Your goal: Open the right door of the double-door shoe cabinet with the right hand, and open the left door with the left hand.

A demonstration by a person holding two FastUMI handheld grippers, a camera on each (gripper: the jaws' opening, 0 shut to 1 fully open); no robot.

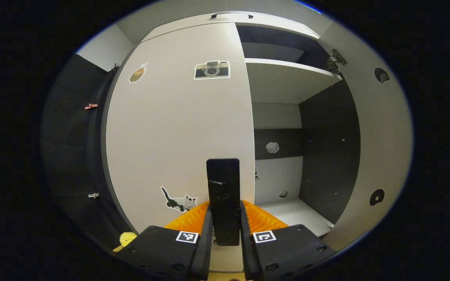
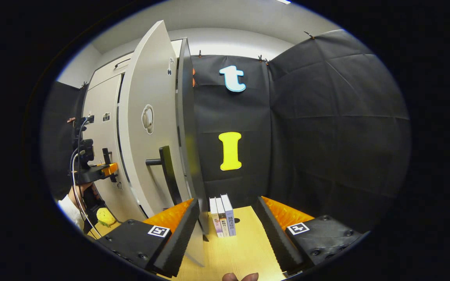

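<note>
— Two doors: where are they?
— Right door (image 2: pixel 147 128) swung wide; left door (image 1: pixel 178 128) shut, near me.
— Handling?
— I judge it a stiff, light panel; take its black handle (image 1: pixel 223 195).
— Jaws?
— My left gripper (image 1: pixel 225 230) clamps that handle, level; my right gripper (image 2: pixel 225 230) hangs released above the books (image 2: pixel 222 216).
</note>
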